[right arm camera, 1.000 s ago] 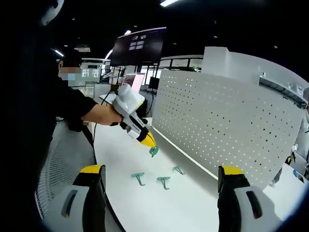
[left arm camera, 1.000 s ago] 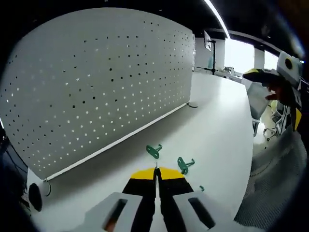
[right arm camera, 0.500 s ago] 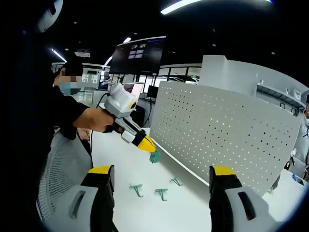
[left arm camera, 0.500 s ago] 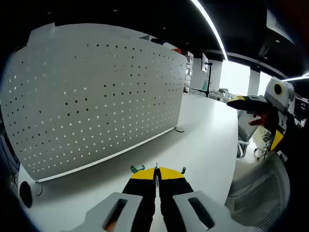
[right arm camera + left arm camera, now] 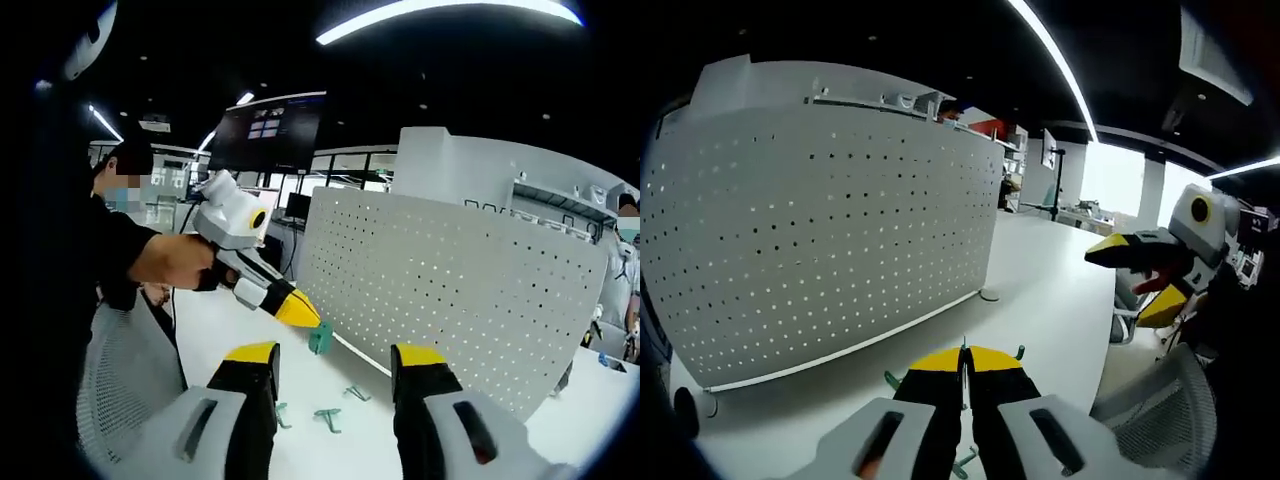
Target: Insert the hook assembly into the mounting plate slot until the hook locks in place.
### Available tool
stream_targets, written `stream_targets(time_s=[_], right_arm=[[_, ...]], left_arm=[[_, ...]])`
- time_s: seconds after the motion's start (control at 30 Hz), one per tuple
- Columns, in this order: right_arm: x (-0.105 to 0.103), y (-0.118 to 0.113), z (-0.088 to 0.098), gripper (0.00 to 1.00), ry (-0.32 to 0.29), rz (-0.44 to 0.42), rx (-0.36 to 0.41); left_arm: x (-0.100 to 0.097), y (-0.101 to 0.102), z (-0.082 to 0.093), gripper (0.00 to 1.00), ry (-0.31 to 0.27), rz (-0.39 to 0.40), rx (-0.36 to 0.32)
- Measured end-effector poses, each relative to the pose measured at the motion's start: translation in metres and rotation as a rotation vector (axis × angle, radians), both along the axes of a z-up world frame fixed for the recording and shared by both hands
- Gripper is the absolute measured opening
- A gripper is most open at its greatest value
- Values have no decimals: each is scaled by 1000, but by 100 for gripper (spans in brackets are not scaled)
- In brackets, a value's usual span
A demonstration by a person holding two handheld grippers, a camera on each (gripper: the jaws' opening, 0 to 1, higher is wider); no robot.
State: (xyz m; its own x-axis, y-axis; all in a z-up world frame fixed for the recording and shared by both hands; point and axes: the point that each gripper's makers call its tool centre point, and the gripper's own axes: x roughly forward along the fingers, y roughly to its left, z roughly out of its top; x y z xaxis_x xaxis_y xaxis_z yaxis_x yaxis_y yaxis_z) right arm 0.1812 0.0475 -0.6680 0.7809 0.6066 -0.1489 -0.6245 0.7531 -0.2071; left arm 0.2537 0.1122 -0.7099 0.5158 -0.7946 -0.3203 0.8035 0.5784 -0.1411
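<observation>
- Hook (image 5: 319,338), green, is pinched at the yellow tip of the left gripper (image 5: 305,318), in the air just before the white pegboard (image 5: 450,290).
- In the left gripper view its jaws sit together and hide most of the hook; only green ends poke out beside the tips.
- Two more hooks (image 5: 327,416) lie on the table (image 5: 225,330), partly behind the right gripper (image 5: 335,385), whose jaws stand apart, holding nothing.

Dark ceiling (image 5: 890,40) with light strips (image 5: 1050,55), bright windows (image 5: 1115,180).
</observation>
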Motion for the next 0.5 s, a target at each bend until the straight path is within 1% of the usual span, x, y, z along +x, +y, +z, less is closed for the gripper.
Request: stream_targets(time_s=[0.07,0.17,0.3,0.4,0.5], right_arm=[[2,0,1,37,-1,-23,15],[3,3,1,32,7,-33,30],[7,8,1,30,11,-43,37],[10,9,0,26,15,-61,38],[12,11,-2,24,26,-70,49]], left_arm=[[-1,-3,4,1,-2,-4,-10],[-4,-7,11,1,-11,-9,-21],[-7,-13,18,1,-25,-27,-25],[-9,-16,22,1,-26,-34,-32],[-14,-22,25,1,-22,-50,-39]])
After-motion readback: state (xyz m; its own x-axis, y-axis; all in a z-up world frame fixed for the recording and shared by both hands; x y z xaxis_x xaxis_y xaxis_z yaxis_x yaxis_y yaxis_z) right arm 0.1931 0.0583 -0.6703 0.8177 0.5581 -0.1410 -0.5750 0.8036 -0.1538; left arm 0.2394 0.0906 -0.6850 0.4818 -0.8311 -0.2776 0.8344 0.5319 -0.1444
